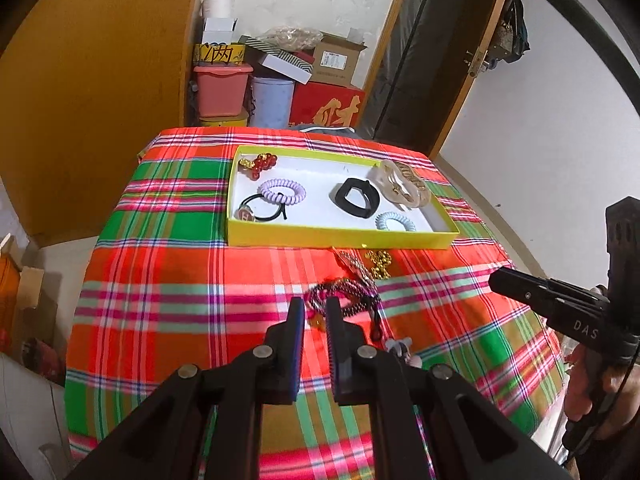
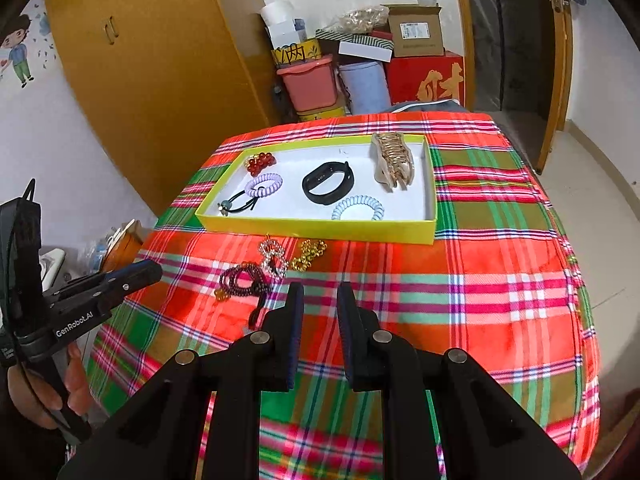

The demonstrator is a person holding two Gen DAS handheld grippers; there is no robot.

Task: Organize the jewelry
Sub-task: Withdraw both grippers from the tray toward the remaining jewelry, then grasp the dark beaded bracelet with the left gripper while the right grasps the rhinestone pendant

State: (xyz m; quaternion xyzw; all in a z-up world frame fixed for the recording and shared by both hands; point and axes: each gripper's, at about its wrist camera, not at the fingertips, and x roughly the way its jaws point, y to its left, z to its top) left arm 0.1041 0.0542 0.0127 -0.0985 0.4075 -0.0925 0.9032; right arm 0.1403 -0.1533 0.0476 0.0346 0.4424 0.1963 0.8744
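A yellow tray at the back of the table holds a red bead bracelet, two coil hair ties, a black band, a hair claw and a black hair tie. On the cloth in front of it lie a dark purple bead bracelet, a crystal bracelet and a gold chain. My left gripper hovers just short of the purple beads, its jaws narrowly apart and empty. My right gripper hangs to the right of the beads, also slightly open and empty.
A red, green and white plaid cloth covers the table and falls away at the left, right and near edges. Bins and cartons are stacked behind the table. A wooden wardrobe stands at the left and a doorway at the right.
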